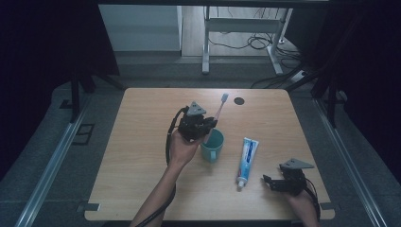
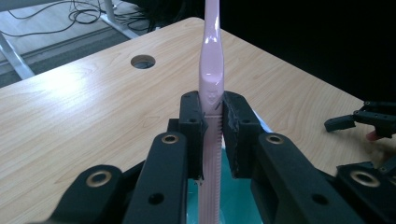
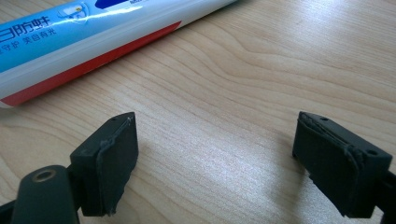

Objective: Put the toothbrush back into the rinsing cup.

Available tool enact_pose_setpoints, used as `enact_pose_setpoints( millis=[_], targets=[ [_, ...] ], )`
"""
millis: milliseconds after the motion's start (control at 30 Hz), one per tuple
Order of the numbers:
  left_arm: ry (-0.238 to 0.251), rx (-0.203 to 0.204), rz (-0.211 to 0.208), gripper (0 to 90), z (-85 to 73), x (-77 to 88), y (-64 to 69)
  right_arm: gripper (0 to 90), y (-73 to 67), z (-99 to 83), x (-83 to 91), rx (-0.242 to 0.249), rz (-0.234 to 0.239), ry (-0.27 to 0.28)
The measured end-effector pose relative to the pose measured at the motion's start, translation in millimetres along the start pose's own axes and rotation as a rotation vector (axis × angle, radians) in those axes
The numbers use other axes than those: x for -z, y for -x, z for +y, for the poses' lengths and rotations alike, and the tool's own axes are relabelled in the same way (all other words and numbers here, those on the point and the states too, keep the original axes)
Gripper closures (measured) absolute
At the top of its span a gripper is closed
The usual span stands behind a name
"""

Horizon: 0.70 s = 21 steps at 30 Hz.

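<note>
A pink toothbrush (image 2: 211, 70) stands nearly upright between the pads of my left gripper (image 2: 214, 122), which is shut on its handle. In the high view the left gripper (image 1: 206, 124) holds the toothbrush (image 1: 221, 105) just above the rim of a teal mug (image 1: 215, 147), brush head up and away. The mug's teal inside (image 2: 233, 196) lies right under the handle's lower end. A blue, white and red toothpaste tube (image 1: 247, 160) lies flat to the right of the mug. My right gripper (image 1: 267, 182) rests open near the table's front right, close to the tube's cap end (image 3: 70, 37).
The wooden table (image 1: 142, 142) has a round cable hole (image 1: 239, 100) near its far edge. Desk legs and loose cables stand on the floor beyond the table. Metal rails run along both sides.
</note>
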<state>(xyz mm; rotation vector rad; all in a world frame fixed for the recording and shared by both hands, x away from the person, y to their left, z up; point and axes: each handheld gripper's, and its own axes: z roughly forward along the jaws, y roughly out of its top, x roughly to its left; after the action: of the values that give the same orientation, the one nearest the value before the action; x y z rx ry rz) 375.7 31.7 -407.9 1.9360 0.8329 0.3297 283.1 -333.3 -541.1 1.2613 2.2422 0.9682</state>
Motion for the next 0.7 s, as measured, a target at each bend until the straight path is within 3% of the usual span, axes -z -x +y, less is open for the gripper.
enact_pose_setpoints(
  millis=[300,700],
  targets=[
    [-0.009,-0.017,0.014,78.9,-8.3,-5.9,2.1,14.2,0.0,0.0,0.0,0.001,0.001,0.0],
    [-0.018,0.002,0.024,78.9,-27.6,-15.3,-0.5,14.2,0.0,0.0,-0.1,0.001,0.0,0.0]
  ],
)
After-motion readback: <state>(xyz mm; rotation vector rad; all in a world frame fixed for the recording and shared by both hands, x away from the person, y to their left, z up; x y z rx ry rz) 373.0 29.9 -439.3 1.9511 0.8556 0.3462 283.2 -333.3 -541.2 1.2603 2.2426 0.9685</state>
